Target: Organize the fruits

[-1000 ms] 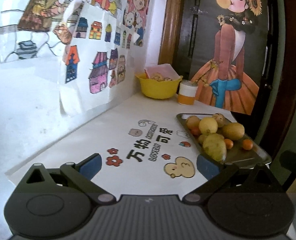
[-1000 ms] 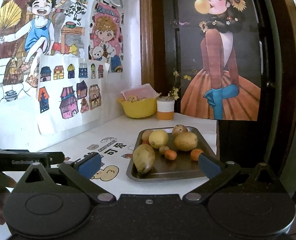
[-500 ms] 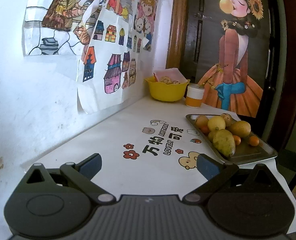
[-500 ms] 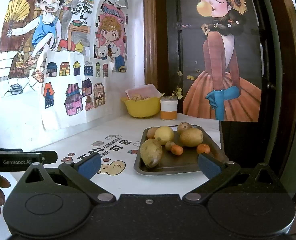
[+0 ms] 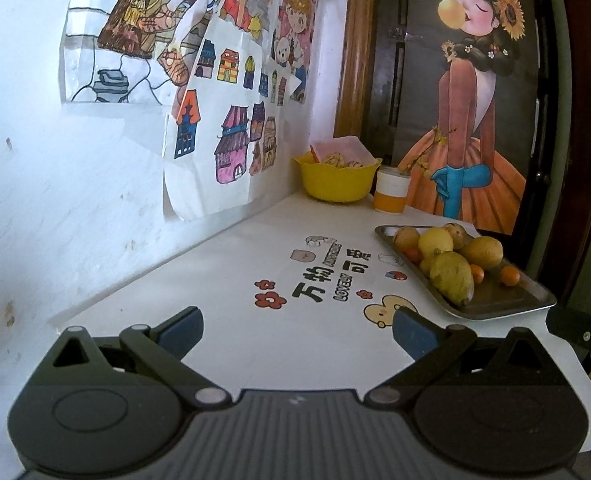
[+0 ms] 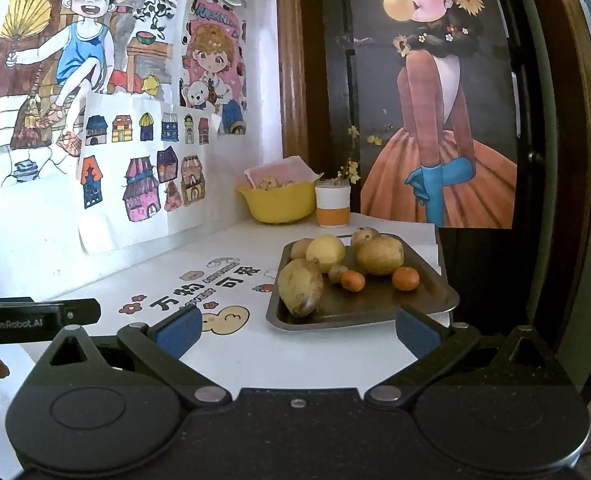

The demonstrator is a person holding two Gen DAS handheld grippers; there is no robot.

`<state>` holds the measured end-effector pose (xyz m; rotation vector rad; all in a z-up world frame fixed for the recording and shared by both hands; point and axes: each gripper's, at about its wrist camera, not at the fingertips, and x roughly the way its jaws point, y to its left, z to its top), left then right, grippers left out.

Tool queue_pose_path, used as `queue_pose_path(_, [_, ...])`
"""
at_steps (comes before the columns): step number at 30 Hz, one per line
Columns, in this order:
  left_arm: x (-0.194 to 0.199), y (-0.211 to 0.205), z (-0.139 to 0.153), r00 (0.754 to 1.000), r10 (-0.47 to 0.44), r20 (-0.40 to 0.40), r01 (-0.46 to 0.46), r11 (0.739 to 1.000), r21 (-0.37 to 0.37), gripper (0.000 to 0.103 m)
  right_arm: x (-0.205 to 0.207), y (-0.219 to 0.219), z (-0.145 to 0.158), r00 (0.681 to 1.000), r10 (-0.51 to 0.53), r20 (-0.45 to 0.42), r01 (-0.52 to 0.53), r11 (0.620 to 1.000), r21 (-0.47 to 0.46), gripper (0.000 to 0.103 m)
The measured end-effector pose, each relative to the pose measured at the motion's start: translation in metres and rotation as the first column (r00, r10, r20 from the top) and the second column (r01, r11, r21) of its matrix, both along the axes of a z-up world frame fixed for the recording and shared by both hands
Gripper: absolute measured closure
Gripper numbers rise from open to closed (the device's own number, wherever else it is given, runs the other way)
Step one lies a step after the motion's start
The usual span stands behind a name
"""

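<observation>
A metal tray (image 6: 431, 304) (image 5: 535, 300) on the white table holds several fruits: a big brownish mango (image 6: 299, 287) (image 5: 451, 278) at the front, a yellow lemon (image 6: 326, 252), another mango (image 6: 380, 255) and small oranges (image 6: 405, 279). My right gripper (image 6: 297, 326) is open, just short of the tray's near edge, with nothing between its fingers. My left gripper (image 5: 297, 326) is open and empty over the table, left of the tray. The left tool's body (image 6: 35, 318) appears at the left of the right wrist view.
A yellow bowl (image 5: 338, 178) (image 6: 279, 204) and a white and orange cup (image 5: 391, 196) (image 6: 332, 206) stand at the back by the wall. Drawings hang on the left wall (image 5: 75, 200). A dark door with a poster (image 6: 435, 120) closes the far side. A printed mat (image 5: 323, 276) covers the table.
Both grippers have drawn back and risen a little, so the tray looks smaller and farther. Both stay open. Nothing on the tray has moved.
</observation>
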<state>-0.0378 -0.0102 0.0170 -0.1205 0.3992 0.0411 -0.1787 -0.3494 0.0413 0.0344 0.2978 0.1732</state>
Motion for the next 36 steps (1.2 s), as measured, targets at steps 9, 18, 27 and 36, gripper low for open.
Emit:
queue_pose_path(9, [0.0,0.0009,-0.0029,1.0,-0.008,-0.005,0.008,1.0,-0.008,0.0,0.0019,0.0003,-0.0017,1.0,-0.004,-0.007,0.004,1.0,0.003,0.001])
queue_pose_path(18, [-0.0056,-0.0009,-0.0048,1.0,-0.019,0.006,0.019,1.0,0.003,0.0,0.0025,0.0016,-0.0022,1.0,-0.002,-0.01,0.002,1.0,0.001,0.001])
queue_pose_path(27, [-0.0059,0.0003,-0.0068,1.0,-0.017,-0.004,0.017,1.0,-0.004,0.0,0.0022,0.002,-0.0031,1.0,0.001,-0.011,-0.001,1.0,-0.001,0.001])
queue_pose_path(36, [-0.0062,0.0007,-0.0066,1.0,-0.014,-0.002,0.014,1.0,-0.005,0.0,0.0015,0.0036,-0.0039,1.0,0.002,-0.014,-0.002,1.0,-0.002,0.001])
